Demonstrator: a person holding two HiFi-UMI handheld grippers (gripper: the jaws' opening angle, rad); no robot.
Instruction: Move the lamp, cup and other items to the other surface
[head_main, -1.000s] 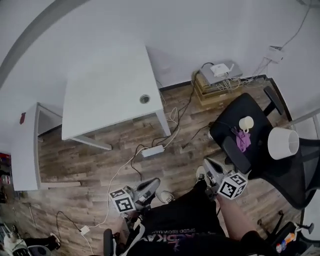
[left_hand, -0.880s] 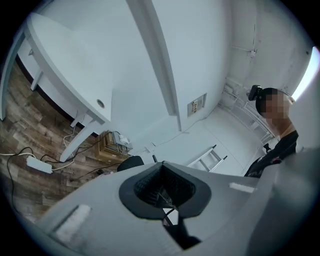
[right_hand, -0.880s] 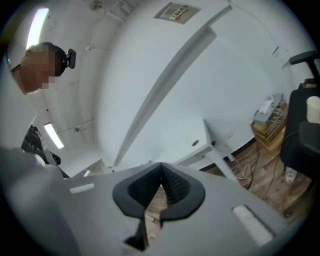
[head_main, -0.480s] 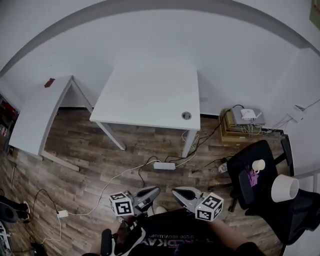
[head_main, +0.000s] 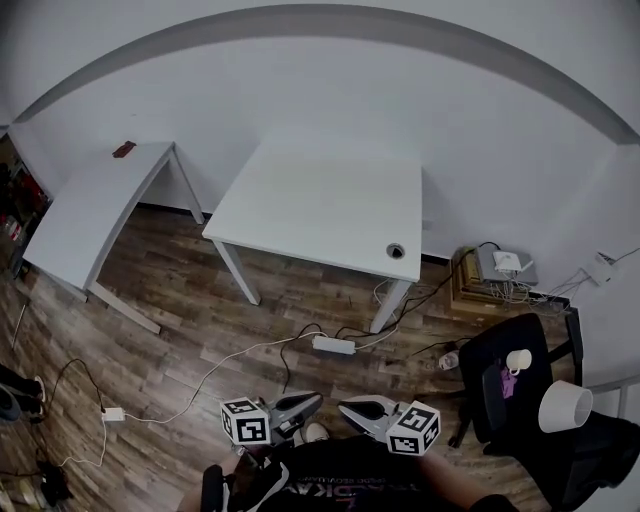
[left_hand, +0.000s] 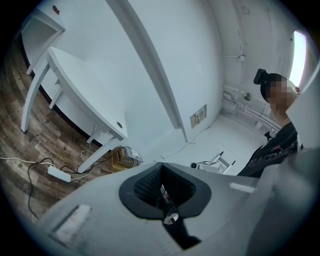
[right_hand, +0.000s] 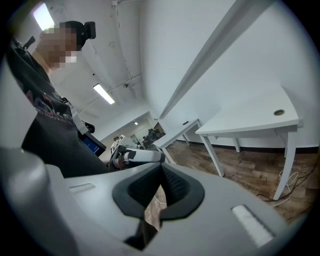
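Note:
A white lamp (head_main: 565, 407), a white cup (head_main: 518, 360) and a small purple item (head_main: 503, 382) rest on the black office chair (head_main: 480, 350) at the far right of the head view. A bare white table (head_main: 320, 205) stands in the middle. Both grippers hang low in front of the person, far from chair and table. My left gripper (head_main: 308, 402) points right and my right gripper (head_main: 350, 406) points left, tips nearly facing. In each gripper view the jaws meet with nothing between them. The right gripper view shows the table (right_hand: 250, 117) ahead.
A second white table (head_main: 90, 210) stands at the left. A power strip (head_main: 333, 345) and loose cables (head_main: 230, 360) lie on the wood floor under the middle table. A box stack with a router (head_main: 500, 275) sits by the wall near the chair.
The head view has swung from the chair towards the white table. My right gripper has moved left, away from the chair, and now sits close to the left gripper.

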